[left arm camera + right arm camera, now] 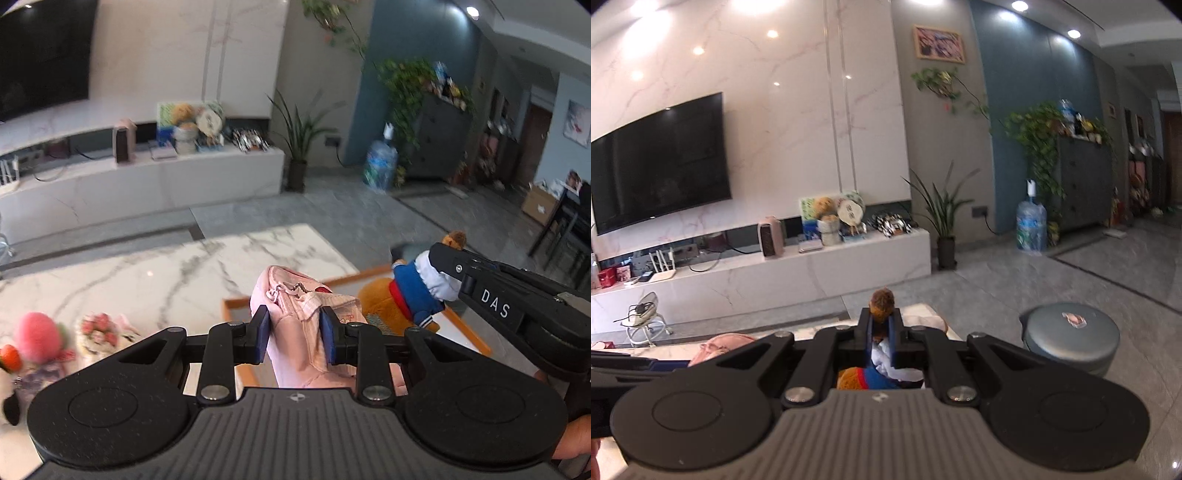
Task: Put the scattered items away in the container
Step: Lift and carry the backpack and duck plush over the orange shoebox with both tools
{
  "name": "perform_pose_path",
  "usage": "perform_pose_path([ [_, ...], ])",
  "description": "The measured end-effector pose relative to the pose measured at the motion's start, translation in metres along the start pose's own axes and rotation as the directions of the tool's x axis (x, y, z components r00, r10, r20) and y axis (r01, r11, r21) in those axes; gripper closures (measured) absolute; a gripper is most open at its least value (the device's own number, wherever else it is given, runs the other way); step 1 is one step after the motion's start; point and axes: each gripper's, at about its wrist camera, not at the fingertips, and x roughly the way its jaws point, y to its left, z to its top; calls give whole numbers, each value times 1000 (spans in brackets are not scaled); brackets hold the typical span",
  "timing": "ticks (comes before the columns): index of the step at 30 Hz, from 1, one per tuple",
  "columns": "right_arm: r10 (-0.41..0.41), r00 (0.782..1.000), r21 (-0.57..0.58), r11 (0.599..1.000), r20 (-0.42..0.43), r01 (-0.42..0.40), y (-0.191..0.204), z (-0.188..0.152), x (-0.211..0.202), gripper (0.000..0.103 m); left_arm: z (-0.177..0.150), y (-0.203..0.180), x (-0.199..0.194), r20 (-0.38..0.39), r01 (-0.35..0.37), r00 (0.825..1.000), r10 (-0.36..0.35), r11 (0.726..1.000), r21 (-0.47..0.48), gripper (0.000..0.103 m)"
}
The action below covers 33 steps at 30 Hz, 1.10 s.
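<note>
My left gripper (295, 334) is shut on a pink fabric pouch (301, 314) with a small chain, held above the near edge of an orange-rimmed tray container (343, 277). My right gripper (882, 338) is shut on a brown plush bear (882, 302) in a blue and white outfit. In the left wrist view the bear (410, 291) hangs over the container, with the right gripper (448, 260) coming in from the right. The pouch also shows in the right wrist view (718, 347). Several plush toys (37, 338) lie on the marble table (177, 273) at the left.
A flowery plush (99, 330) lies beside the pink one. A round grey stool (1071, 336) stands on the floor to the right. A white TV bench (775, 273), a potted plant (945, 236) and a water bottle (1030, 229) stand far behind.
</note>
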Motion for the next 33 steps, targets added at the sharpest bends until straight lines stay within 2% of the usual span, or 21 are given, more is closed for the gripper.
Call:
perform_pose_path([
  [8,-7,996,70,997,-93,14,-31,-23,35,94,-13,-20,50,-123,-11,992,17,999,53,70],
  [14,-10,988,116,993,-155,28,-44,-40,61,94,-23,-29,79,-186,-49,980,69,992,112,70],
  [18,12,984,149,989,-178,15,-44,-48,83,94,-23,-29,99,-211,-89,970,118,986,142,70],
  [24,93,974,183,981,-205,-55,-36,-49,115,94,-24,-24,118,-209,-132,963,169,974,182,70],
  [28,146,952,224,971,-268,-86,-37,-57,137,94,-30,-17,128,-235,-146,954,187,973,181,70],
  [30,150,943,240,968,-297,-78,-40,-63,143,94,-31,-13,132,-243,-146,952,187,974,175,70],
  [33,108,940,202,978,-323,-42,-42,-64,146,94,-30,-11,135,-243,-139,953,179,975,172,69],
])
